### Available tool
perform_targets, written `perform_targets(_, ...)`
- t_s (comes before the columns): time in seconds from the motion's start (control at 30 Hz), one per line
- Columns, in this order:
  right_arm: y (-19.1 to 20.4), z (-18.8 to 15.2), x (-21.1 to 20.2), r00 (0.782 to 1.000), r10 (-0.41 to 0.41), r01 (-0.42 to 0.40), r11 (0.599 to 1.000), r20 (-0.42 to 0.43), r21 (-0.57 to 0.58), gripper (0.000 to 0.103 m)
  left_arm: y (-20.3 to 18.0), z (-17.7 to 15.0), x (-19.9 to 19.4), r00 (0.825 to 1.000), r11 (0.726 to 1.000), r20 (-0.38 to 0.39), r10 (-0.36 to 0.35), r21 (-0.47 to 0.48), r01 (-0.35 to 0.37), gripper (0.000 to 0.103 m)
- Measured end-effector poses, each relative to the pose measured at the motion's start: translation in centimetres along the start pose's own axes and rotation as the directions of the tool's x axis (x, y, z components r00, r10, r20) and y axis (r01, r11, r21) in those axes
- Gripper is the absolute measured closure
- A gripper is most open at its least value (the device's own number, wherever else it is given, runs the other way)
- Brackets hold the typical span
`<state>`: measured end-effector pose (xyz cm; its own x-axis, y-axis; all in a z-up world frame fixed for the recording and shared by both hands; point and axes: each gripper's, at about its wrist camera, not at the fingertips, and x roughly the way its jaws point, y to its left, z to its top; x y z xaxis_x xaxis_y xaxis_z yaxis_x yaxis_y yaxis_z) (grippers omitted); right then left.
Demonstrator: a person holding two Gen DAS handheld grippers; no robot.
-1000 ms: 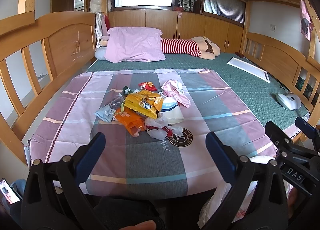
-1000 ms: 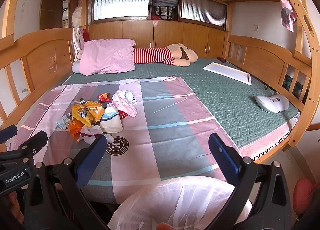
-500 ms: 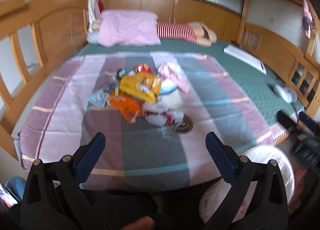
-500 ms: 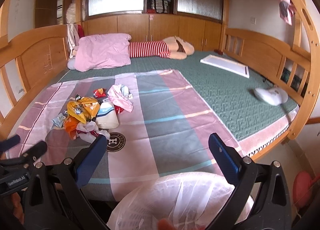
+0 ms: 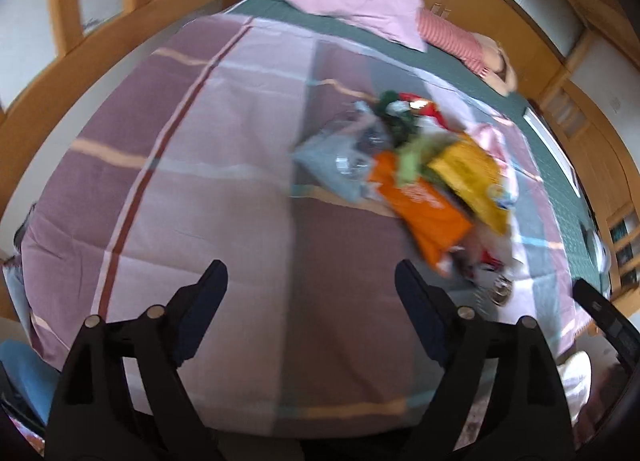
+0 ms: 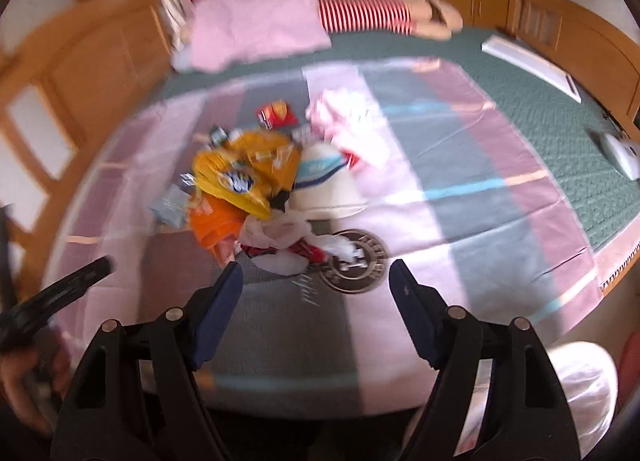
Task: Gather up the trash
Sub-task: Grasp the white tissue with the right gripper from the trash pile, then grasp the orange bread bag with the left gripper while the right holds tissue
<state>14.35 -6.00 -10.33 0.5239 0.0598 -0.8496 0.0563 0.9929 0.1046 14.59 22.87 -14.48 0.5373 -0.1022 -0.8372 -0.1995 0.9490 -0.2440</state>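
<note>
A heap of trash [image 6: 264, 189] lies on the striped sheet [image 6: 460, 197]: a yellow bag [image 6: 244, 173], an orange wrapper [image 5: 424, 209], a white cup [image 6: 328, 189], pink plastic [image 6: 352, 121] and crumpled white scraps [image 6: 288, 241]. My right gripper [image 6: 316, 281] hovers just short of the white scraps, its jaws closing with nothing between them. My left gripper [image 5: 310, 289] hangs over bare sheet to the left of the heap, jaws closing too, nothing between them. A white plastic bag [image 6: 580, 385] sits below the bed's near edge at the right. Both views are blurred.
A pink pillow [image 6: 256, 25] and a striped plush toy [image 6: 384, 15] lie at the head of the bed. Wooden rails [image 5: 104, 57] run along the sides. A white flat board [image 6: 532, 65] and a white device [image 6: 620, 149] rest on the green mattress at the right.
Both grippers have swung forward and tipped down over the bed, so the trash heap looms larger. Their jaws have narrowed. The left view has rolled, tilting the bed.
</note>
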Motion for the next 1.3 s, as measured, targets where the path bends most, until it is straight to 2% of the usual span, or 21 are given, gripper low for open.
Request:
perform_targets(0.07, 1.4, 1.0, 2.7, 0.999, -0.035, 0.036, 0.999, -0.032, 0.026, 0.023, 1.2, 0.3, 0.8, 0.997, 0.997, -0.077, 0.010, -0.077, -0.016, 0.017)
perform_targets(0.1, 2.3, 1.4, 4.1, 0.996, -0.072, 0.074, 0.997, -0.046, 0.034, 0.022, 1.6, 0.5, 0.7, 0.994, 0.994, -0.099, -0.040, -0.109, 0.029, 0.016)
perform_targets(0.17, 3.2, 1.9, 6.2, 0.989, -0.129, 0.133, 0.990, -0.075, 0.047, 0.021, 1.6, 0.5, 0.0, 0.993, 0.992, -0.092, -0.075, -0.112, 0.064, 0.013)
perform_targets(0.27, 4.4, 2.3, 9.4, 0.974, -0.191, 0.200, 0.978, -0.121, 0.061, 0.022, 1.8, 0.6, -1.2, 0.997, 0.993, -0.054, -0.056, -0.107, 0.050, 0.009)
perform_targets(0.33, 5.1, 2.1, 11.0, 0.966, -0.217, 0.228, 0.971, -0.143, 0.071, 0.024, 2.5, 0.7, -1.3, 0.995, 0.987, -0.068, -0.077, -0.143, 0.067, 0.009)
perform_targets(0.37, 5.6, 2.2, 11.7, 0.963, -0.224, 0.233, 0.971, -0.154, 0.049, 0.036, 2.9, 0.7, -1.2, 0.993, 0.982, -0.079, -0.092, -0.170, 0.077, 0.009)
perform_targets(0.4, 6.2, 2.1, 12.0, 0.959, -0.237, 0.241, 0.971, -0.154, 0.007, 0.054, 3.4, 0.7, -1.2, 0.991, 0.978, -0.086, -0.099, -0.190, 0.081, 0.009)
perform_targets(0.43, 6.4, 2.0, 12.0, 0.959, -0.246, 0.247, 0.969, -0.143, -0.011, 0.059, 3.7, 0.7, -1.2, 0.990, 0.973, -0.095, -0.102, -0.214, 0.080, 0.009)
perform_targets(0.5, 6.6, 1.5, 11.3, 0.968, -0.203, 0.206, 0.979, -0.144, 0.006, 0.070, 4.7, 0.7, -1.4, 0.989, 0.962, -0.100, -0.109, -0.261, 0.080, 0.009)
perform_targets(0.57, 7.3, 0.7, 10.2, 0.979, -0.146, 0.149, 0.989, -0.145, 0.013, 0.073, 5.5, 0.5, -1.8, 0.990, 0.950, -0.089, -0.112, -0.302, 0.081, 0.009)
perform_targets(0.63, 8.2, -0.1, 9.2, 0.984, -0.116, 0.119, 0.993, -0.137, 0.008, 0.073, 6.0, 0.5, -2.3, 0.991, 0.939, -0.070, -0.112, -0.335, 0.082, 0.009)
perform_targets(0.73, 9.9, -1.5, 7.6, 0.992, -0.012, 0.011, 1.000, -0.123, -0.008, 0.073, 6.1, 0.4, -2.7, 0.993, 0.931, -0.051, -0.109, -0.355, 0.084, 0.009)
perform_targets(0.87, 11.2, -2.6, 6.5, 0.989, 0.084, -0.089, 0.995, -0.121, -0.037, 0.073, 6.2, 0.2, -2.7, 0.993, 0.925, -0.042, -0.107, -0.372, 0.084, 0.009)
perform_targets(1.0, 10.6, -2.6, 6.5, 0.992, 0.059, -0.062, 0.998, -0.112, -0.025, 0.073, 6.0, -0.1, -2.4, 0.994, 0.927, -0.045, -0.098, -0.368, 0.075, 0.009)
perform_targets(1.1, 8.4, -2.6, 6.6, 0.992, 0.044, -0.040, 0.998, -0.120, 0.038, 0.073, 5.8, -0.3, -1.9, 0.995, 0.930, -0.054, -0.088, -0.363, 0.062, 0.009)
perform_targets(1.3, 5.0, -2.4, 7.1, 0.990, 0.055, -0.032, 0.985, -0.131, 0.172, 0.073, 4.8, -0.3, -1.8, 0.994, 0.944, -0.041, -0.100, -0.320, 0.081, 0.009)
